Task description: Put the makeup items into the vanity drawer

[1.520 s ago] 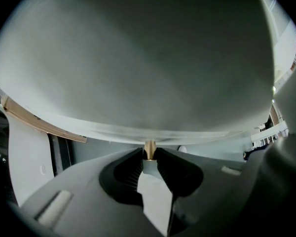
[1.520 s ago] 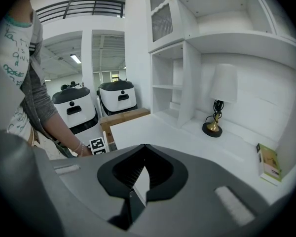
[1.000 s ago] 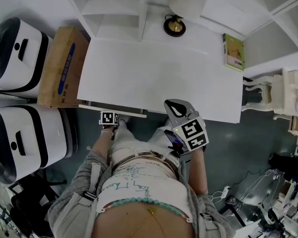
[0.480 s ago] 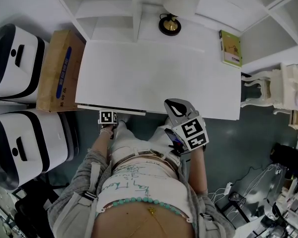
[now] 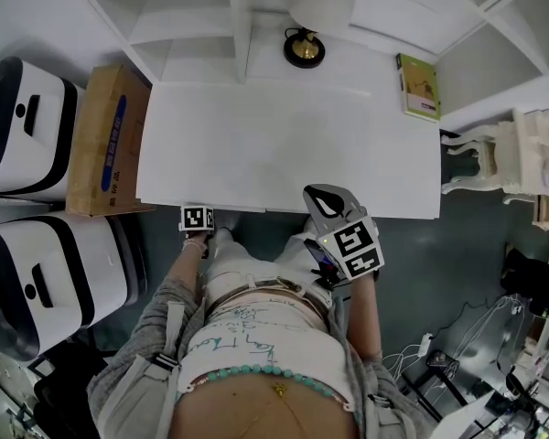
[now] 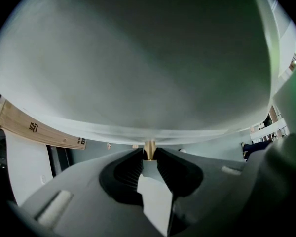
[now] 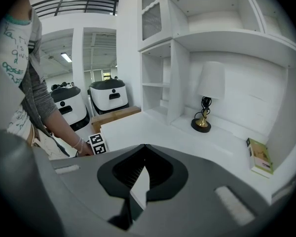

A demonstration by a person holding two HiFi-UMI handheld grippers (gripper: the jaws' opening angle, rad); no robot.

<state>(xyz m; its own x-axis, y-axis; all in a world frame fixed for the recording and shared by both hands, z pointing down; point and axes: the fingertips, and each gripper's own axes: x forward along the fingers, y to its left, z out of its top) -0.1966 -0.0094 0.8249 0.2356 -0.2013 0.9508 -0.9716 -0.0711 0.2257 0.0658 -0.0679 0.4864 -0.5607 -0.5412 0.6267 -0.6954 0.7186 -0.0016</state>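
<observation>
Drawer point(image 6: 148, 78) front has slid in flush under the counter point(image 5: 284, 144) | left gripper point(image 6: 149, 155) fingers clamp its brass knob point(image 6: 149, 147) | right gripper point(image 7: 144, 152) fingers closed, empty | no makeup visible; closing step looks finished; next: release the knob.

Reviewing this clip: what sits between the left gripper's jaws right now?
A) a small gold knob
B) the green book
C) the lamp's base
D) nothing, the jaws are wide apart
A: in the left gripper view the left gripper has its jaws closed on a small gold knob below the white vanity top's front edge, while the book and lamp stand far back.
</observation>
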